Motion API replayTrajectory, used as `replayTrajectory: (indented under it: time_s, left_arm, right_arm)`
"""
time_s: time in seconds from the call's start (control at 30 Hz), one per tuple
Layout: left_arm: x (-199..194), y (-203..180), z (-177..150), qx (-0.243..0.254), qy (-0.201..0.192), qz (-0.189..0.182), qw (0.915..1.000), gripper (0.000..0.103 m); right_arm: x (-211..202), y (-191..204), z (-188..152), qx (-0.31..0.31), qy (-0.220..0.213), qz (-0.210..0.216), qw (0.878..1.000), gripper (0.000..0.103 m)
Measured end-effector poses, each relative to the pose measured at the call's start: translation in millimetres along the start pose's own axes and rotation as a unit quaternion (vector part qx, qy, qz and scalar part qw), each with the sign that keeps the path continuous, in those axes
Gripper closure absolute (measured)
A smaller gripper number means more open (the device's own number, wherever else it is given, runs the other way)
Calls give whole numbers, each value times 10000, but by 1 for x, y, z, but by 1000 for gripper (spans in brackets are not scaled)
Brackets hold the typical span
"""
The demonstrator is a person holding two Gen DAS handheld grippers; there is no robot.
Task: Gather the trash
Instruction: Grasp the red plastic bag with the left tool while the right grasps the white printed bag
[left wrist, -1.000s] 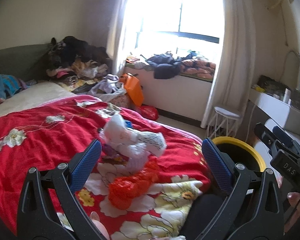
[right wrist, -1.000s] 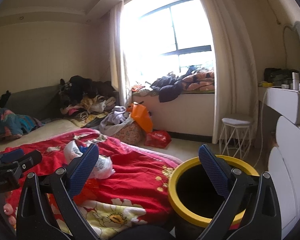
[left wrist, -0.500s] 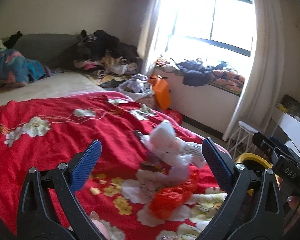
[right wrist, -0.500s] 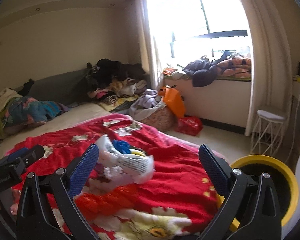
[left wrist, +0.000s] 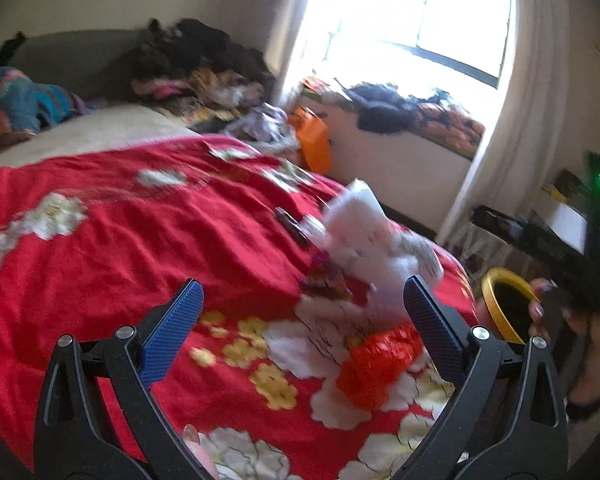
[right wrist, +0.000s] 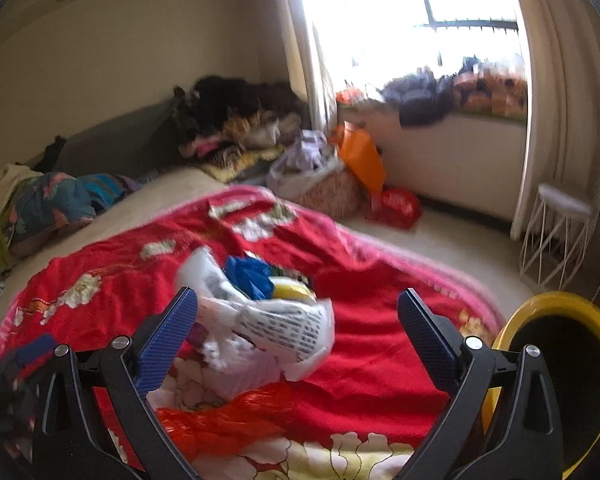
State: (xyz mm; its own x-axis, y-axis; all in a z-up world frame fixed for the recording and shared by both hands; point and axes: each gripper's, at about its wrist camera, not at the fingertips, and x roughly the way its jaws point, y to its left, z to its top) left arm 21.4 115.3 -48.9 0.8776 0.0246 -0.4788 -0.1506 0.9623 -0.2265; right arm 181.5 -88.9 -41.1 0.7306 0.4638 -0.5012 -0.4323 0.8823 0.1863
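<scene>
A heap of trash lies on the red flowered blanket (left wrist: 120, 240): a white printed plastic bag (left wrist: 364, 232) (right wrist: 276, 328), a blue scrap (right wrist: 248, 276), a yellow piece (right wrist: 292, 290) and an orange-red mesh bag (left wrist: 380, 364) (right wrist: 236, 420). My left gripper (left wrist: 300, 316) is open above the blanket, with the heap just beyond its right finger. My right gripper (right wrist: 296, 324) is open too, and the white bag sits ahead between its fingers, untouched. A yellow-rimmed bin (right wrist: 560, 364) (left wrist: 504, 304) stands off the bed's right corner.
Clothes are piled at the bed's far side (right wrist: 236, 120) and on the window sill (right wrist: 452, 92). An orange bag (right wrist: 360, 156), a red bag (right wrist: 396, 206) and a laundry basket (right wrist: 324, 188) sit on the floor. A white wire stool (right wrist: 556, 232) stands by the curtain.
Both views have swung left and forward over the bed. The trash heap now lies nearer both grippers, and the bin has slid to the right edge. Both stay open.
</scene>
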Motion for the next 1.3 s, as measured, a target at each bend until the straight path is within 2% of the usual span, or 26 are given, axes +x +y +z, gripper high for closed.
replayTrajectory:
  time_s: [0.1, 0.23, 0.4, 0.57, 0.73, 0.83, 0.97, 1.03, 1.17, 1.2, 1.3]
  left_arm:
    - [15, -11, -12, 166, 327, -219, 9991, 11]
    - [28, -24, -25, 361, 565, -504, 9965, 11]
    - [43, -36, -35, 541, 841, -758, 9921, 13]
    - [55, -41, -42, 553, 1080, -852, 9890, 22]
    - [63, -43, -48, 516, 1275, -942, 9860, 41]
    - [66, -44, -50, 517, 1370, -1000, 9842, 52]
    - [65, -47, -52, 541, 1416, -1046, 9829, 61]
    - [66, -47, -51, 554, 1421, -1075, 9824, 64]
    - [66, -52, -51, 637, 1443, -1129, 9810, 69]
    - [66, -54, -51, 661, 1446, -1136, 9807, 71]
    - [64, -58, -50, 752, 1429, -1166, 9800, 74]
  right_arm:
    - [24, -12, -1, 168, 356, 141, 9991, 6]
    - [50, -19, -6, 271, 733, 415, 9961, 6]
    - [67, -16, -8, 62, 947, 712, 9929, 6]
    - [77, -11, -10, -151, 1150, 1053, 9877, 6]
    - [80, -9, -15, -207, 1273, 1277, 9834, 7]
    - [82, -10, -15, -115, 1305, 1386, 9816, 15]
    - [83, -18, -12, 149, 1267, 1522, 9801, 21]
    - [85, -18, -11, 100, 1318, 1492, 9799, 34]
    - [83, -17, -11, -43, 1388, 1485, 9791, 46]
    - [81, -17, -11, -92, 1368, 1448, 9799, 58]
    - [76, -16, -13, -144, 1271, 1442, 9813, 65]
